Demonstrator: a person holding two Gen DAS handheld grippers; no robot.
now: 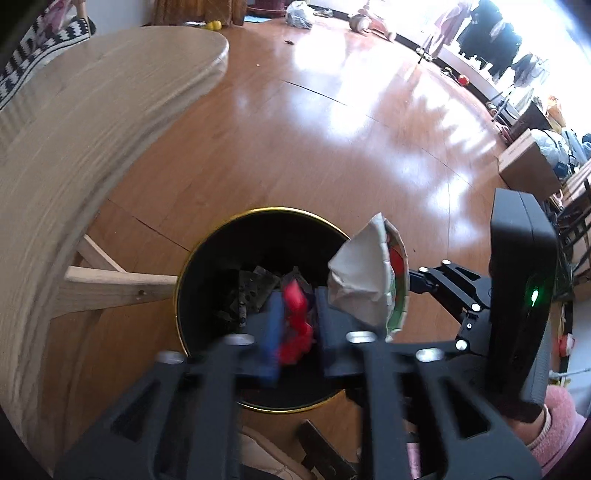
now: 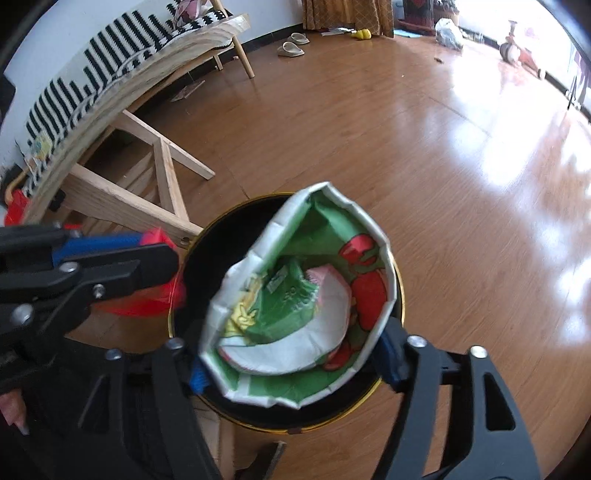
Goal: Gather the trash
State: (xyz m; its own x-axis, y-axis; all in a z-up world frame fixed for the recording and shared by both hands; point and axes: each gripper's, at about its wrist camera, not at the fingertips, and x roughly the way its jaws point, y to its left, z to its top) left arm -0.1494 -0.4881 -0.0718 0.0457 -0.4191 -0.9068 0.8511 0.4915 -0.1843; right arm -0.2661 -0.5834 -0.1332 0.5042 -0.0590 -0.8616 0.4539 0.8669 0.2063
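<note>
While we are holding both loads above the round black gold-rimmed bin (image 2: pixel 397 291), the right gripper (image 2: pixel 295 363) is pinching a folded green-and-white paper plate (image 2: pixel 295 295) wider than its jaws; releasing off-centre risks it catching the rim. The left gripper (image 1: pixel 295 321) is clamping a crumpled red wrapper (image 1: pixel 295 317), which may cling to the pads.

I am standing in a home living room; a glossy wooden floor (image 2: pixel 406 147) is running across it; a pale wooden table (image 1: pixel 74 129) is sitting beside me; a bench with a black-and-white striped cushion (image 2: pixel 110 55) is lining the wall; slippers (image 2: pixel 291 48), a child's tricycle (image 1: pixel 365 20) and hanging clothes (image 1: pixel 491 40) are lying about; a gold-rimmed bin (image 1: pixel 192 258) is standing below.
</note>
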